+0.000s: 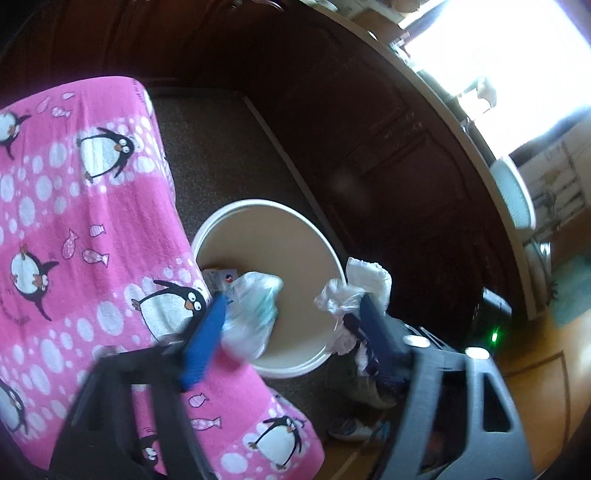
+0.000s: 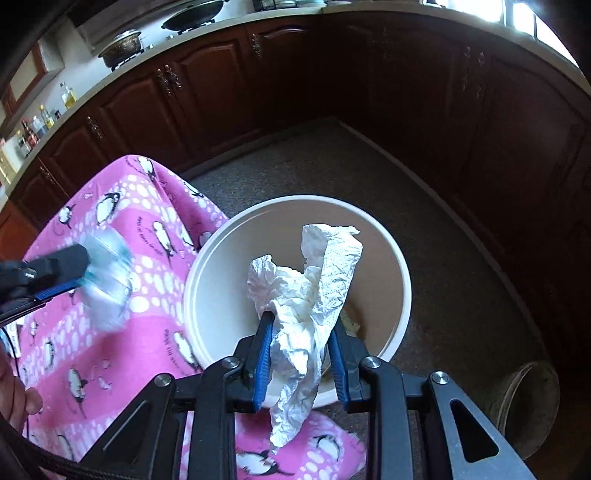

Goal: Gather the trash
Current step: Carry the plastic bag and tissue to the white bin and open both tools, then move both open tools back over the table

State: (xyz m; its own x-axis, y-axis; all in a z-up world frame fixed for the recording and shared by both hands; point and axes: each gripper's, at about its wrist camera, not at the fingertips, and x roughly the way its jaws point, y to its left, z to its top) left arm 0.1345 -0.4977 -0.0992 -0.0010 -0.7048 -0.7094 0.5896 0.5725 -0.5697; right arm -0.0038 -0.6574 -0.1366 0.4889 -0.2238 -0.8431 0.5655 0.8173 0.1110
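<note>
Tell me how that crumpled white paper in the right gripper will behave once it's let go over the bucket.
The crumpled white paper looks floppy: its tail droops below the right hand-held gripper. Being thin and creased, it is probably very light and may flutter rather than drop straight. It hangs over the white bucket, so it should likely land inside.

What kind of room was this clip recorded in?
Most likely a home kitchen. Dark wooden cabinets run under a pale countertop that carries a pot, a pan and bottles. A white bucket stands on the floor beside a pink penguin cloth.
</note>
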